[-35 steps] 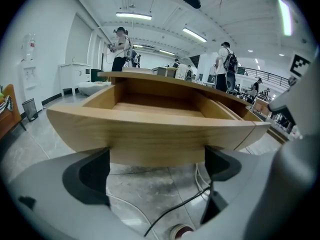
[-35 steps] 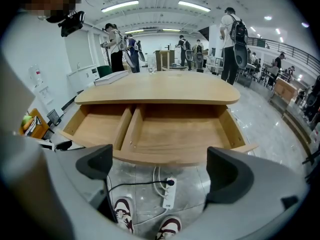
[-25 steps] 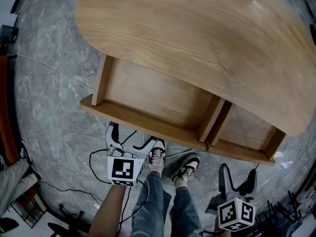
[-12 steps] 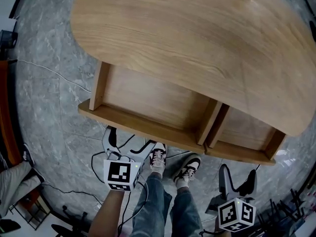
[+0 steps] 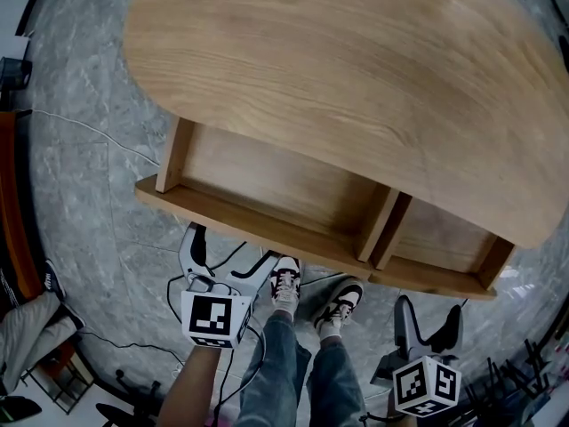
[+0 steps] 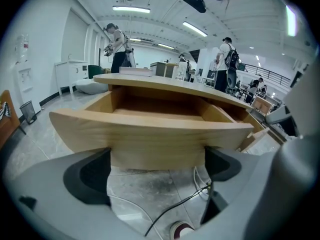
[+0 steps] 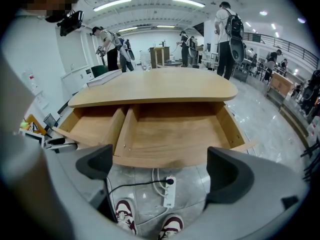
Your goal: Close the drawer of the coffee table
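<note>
The coffee table [image 5: 356, 69] has an oval wooden top and two drawers pulled out side by side. In the head view the wide left drawer [image 5: 276, 181] is empty, and so is the narrower right drawer [image 5: 444, 238]. My left gripper [image 5: 233, 247] is open just below the left drawer's front panel [image 5: 240, 223]. In the left gripper view that panel [image 6: 155, 134] spans the gap of the open left gripper [image 6: 157, 169], very close to the fingertips; whether they touch I cannot tell. My right gripper [image 5: 429, 314] is open, lower and well back from the right drawer; its own view shows both drawers [image 7: 175, 134] beyond the right gripper [image 7: 162, 171].
The person's two shoes [image 5: 284, 283] stand on the grey marble floor between the grippers. A white power strip [image 7: 169, 191] with a black cable lies under the drawers' front. A thin cable [image 5: 80, 123] crosses the floor at left. Several people stand far behind the table.
My left gripper has edged left and closer to the left drawer's front panel. The right gripper has stayed put. Both drawers stand as far out as before.
</note>
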A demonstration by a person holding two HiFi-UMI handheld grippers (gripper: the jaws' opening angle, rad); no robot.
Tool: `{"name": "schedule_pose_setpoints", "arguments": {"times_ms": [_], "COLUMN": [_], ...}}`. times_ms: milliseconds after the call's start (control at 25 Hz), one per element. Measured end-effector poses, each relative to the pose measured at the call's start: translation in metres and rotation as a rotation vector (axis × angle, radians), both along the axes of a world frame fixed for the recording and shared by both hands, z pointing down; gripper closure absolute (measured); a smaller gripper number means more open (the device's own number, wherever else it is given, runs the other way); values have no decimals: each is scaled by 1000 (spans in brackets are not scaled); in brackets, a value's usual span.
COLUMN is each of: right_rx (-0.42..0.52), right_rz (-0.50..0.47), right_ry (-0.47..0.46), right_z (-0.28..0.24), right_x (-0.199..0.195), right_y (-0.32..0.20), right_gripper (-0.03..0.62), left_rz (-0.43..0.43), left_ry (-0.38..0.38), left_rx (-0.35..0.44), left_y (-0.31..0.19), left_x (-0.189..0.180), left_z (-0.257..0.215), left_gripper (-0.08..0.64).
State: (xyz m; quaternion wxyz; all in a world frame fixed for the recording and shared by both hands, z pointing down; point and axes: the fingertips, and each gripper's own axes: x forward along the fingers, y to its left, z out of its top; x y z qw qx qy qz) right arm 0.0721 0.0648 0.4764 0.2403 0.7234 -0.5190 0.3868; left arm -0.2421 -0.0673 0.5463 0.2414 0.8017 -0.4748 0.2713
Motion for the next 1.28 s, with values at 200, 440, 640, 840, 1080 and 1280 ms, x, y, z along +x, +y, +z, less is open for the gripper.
{"name": "schedule_pose_setpoints", "arguments": {"times_ms": [200,440,640,840,1080,1280], "right_rx": [-1,1,-3,2,1,9], "right_rz": [16,31,56,79,106,141], "right_ry": [-8,-10,-13,-5,-14,-15], "right_z": [-2,-2,-1,-4,-5,-8], "right_x": [-1,-1,1,5,4,6], "right_y": [1,-1,3,5,9,10], "right_gripper": [5,5,5,5,5,5], "left_rz": [-4,-13,-13,-13,-17,-18], "left_ry": [2,2,3,2,-5,-4], "left_rx": [11,14,23,22,30,37], "left_y": [-12,-27,-45,-61,-82,-94], "left_x": [6,12,19,24,32,38], "left_z": [-5,-6,-7,-7,-7,-9], "left_gripper": [-16,-17,-16,-15,-15,-15]}}
